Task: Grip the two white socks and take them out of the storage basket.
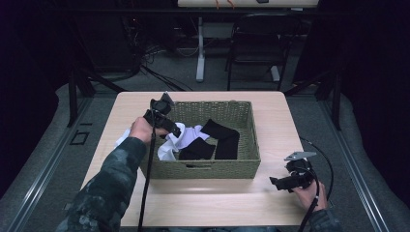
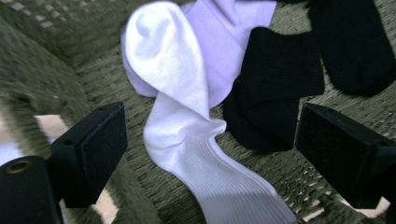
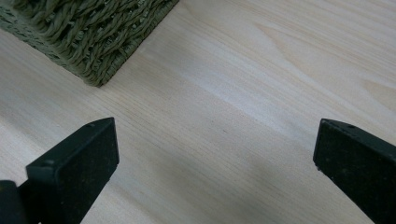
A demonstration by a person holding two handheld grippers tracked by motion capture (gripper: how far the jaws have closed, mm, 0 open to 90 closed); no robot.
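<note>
Pale worktop (image 1: pixel 203 193), woven basket (image 1: pixel 212 170) centred: drop your wide-open left hand-held gripper (image 2: pixel 210 154) squarely over the white sock (image 2: pixel 187 135) inside the basket, clear of the black sock (image 2: pixel 271 93); right hand-held gripper (image 3: pixel 215 158) idles agape beside the basket.

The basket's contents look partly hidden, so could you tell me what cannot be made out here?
- High view: the white sock is partly hidden by the left gripper and the wicker basket wall.
- Left gripper view: the white sock's cuff end and a black sock run off the frame edges.
- High view: the sock count is unclear in the dim light.
</note>
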